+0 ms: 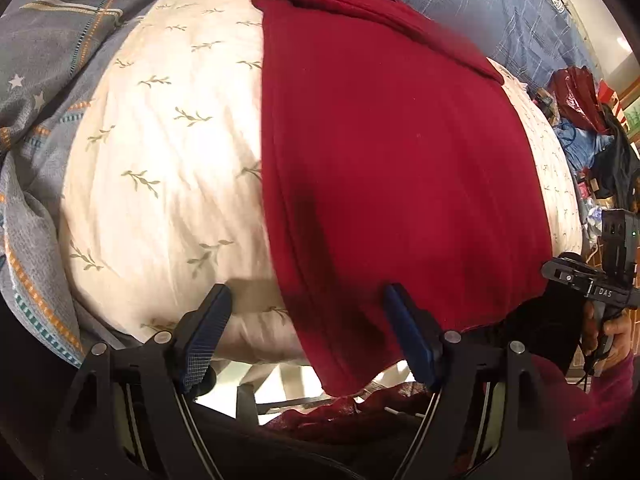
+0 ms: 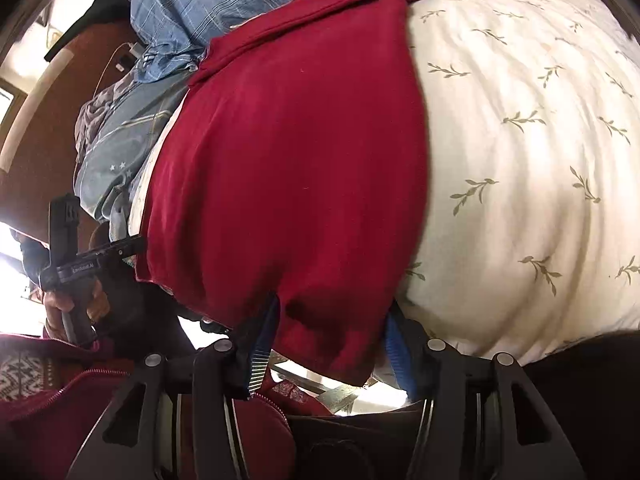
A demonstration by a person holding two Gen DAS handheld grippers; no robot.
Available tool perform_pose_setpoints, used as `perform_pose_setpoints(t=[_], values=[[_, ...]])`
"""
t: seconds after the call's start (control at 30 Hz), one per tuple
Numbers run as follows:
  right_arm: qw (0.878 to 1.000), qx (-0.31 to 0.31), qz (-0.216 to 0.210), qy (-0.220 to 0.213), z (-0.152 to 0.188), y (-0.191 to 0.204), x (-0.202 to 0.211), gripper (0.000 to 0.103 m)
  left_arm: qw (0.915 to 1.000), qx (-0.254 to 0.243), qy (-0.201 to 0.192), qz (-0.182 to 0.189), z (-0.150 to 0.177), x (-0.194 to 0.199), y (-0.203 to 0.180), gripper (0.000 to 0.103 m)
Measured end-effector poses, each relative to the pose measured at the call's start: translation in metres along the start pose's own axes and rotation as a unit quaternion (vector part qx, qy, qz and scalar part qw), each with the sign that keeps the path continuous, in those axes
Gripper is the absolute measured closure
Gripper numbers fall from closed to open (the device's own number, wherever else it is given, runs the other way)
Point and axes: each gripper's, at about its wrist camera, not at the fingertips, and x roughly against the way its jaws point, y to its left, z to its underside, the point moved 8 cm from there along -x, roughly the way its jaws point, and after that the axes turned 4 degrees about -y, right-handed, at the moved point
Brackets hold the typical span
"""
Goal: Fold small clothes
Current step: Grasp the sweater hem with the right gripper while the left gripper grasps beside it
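Left gripper (image 1: 306, 312) fingers spread, right gripper (image 2: 332, 320) straddling red garment (image 1: 392, 152), leaf-print bedding (image 1: 168, 152), cluttered room.

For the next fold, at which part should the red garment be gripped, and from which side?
Grip the red garment at its near hem, one gripper on each corner, coming from the near edge of the bed. It lies flat and lengthwise on the cream quilt, and the hem overhangs that edge, so the fingers can probably close around it there.
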Motion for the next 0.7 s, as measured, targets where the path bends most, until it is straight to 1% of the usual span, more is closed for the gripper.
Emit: perform_pose_setpoints(t=[0.07,0.17,0.3,0.47,0.57,0.63,0.67,0.7], values=[[1.000,0.013,0.002,0.003,0.001,0.008,-0.001,0.053,1.0000,-0.001,0.006,0.007,0.002,-0.002,-0.004,0.024],[0.999,0.035,0.001,0.004,-0.001,0.018,-0.005,0.057,0.9999,-0.007,0.009,0.008,0.004,-0.003,-0.008,0.024],[0.999,0.031,-0.011,0.008,-0.005,0.021,-0.010,0.058,0.9999,-0.010,0.011,0.007,0.002,-0.005,-0.007,0.024],[0.999,0.025,-0.028,0.006,-0.006,0.020,-0.013,0.046,0.9998,-0.016,0.010,0.000,0.001,-0.008,-0.010,0.024],[0.999,0.038,-0.018,0.007,-0.004,0.025,-0.013,0.046,0.9999,-0.013,0.010,0.002,0.001,-0.007,-0.007,0.024],[0.999,0.036,-0.015,0.010,-0.004,0.027,-0.012,0.052,0.9998,-0.015,0.010,0.002,0.001,-0.006,-0.007,0.024],[0.999,0.033,-0.012,0.011,-0.005,0.027,-0.011,0.061,0.9998,-0.015,0.009,0.002,0.001,-0.006,-0.007,0.025],[0.999,0.034,-0.013,0.009,-0.006,0.028,-0.010,0.072,0.9999,-0.014,0.009,0.002,0.001,-0.005,-0.007,0.026]])
